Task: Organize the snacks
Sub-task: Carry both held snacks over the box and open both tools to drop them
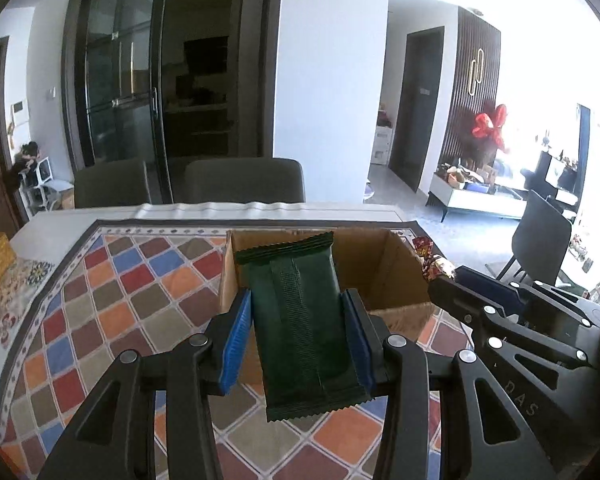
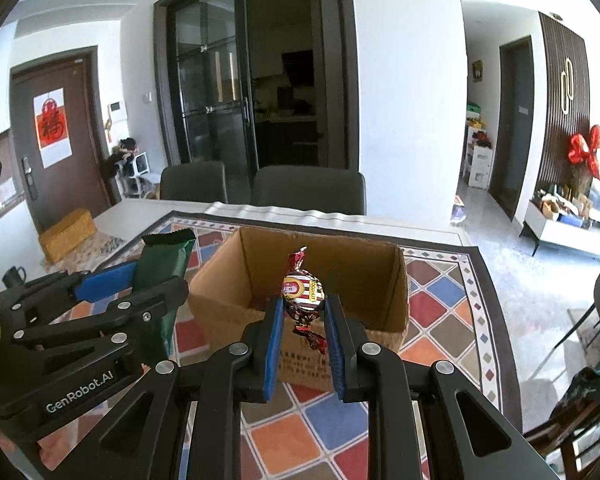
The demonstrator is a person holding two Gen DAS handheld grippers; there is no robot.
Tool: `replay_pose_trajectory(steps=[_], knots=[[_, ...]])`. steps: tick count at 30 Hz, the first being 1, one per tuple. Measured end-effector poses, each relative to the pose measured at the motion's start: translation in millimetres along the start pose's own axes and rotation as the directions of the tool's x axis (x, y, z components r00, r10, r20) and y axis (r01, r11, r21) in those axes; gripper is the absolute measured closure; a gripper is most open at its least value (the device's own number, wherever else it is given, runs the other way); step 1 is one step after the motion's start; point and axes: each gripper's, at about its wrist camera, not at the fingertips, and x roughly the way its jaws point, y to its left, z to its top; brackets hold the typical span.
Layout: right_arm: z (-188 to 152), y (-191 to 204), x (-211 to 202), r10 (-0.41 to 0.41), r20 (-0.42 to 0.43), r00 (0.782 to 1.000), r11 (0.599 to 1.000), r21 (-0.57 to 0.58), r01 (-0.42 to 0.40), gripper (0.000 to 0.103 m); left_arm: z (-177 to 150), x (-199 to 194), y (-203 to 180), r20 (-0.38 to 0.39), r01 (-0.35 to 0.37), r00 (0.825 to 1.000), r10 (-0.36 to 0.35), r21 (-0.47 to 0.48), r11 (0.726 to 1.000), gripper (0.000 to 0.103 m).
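Pinching a dark green snack bar (image 1: 300, 320) upright, left tongs (image 1: 298, 320) hold it above the near left wall of the open cardboard box (image 1: 400, 276). Right tongs (image 2: 302, 312) clamp a red-striped wrapped candy (image 2: 303, 290) over the box's near edge. Box sits on a checkered mat (image 1: 112, 300) on the counter (image 1: 48, 224).

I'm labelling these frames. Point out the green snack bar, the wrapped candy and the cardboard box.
green snack bar (image 1: 300, 320), left wrist view, middle of wrapper.
wrapped candy (image 2: 303, 290), right wrist view, round body.
cardboard box (image 2: 356, 268), right wrist view, inner back wall.
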Motion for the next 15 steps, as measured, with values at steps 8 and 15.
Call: replay_pose_trajectory(steps=[8, 15], knots=[[27, -11, 15, -0.018, -0.022, 1.0, 0.999, 0.028, 0.018, 0.081, 32, 21, 2, -0.02, 0.019, 1.0, -0.019, -0.003, 1.0, 0.058], [46, -17, 37, -0.034, -0.08, 0.996, 0.999, 0.027, 0.036, 0.081, 51, 49, 6, -0.081, 0.038, 0.996, -0.036, 0.014, 0.999, 0.058]])
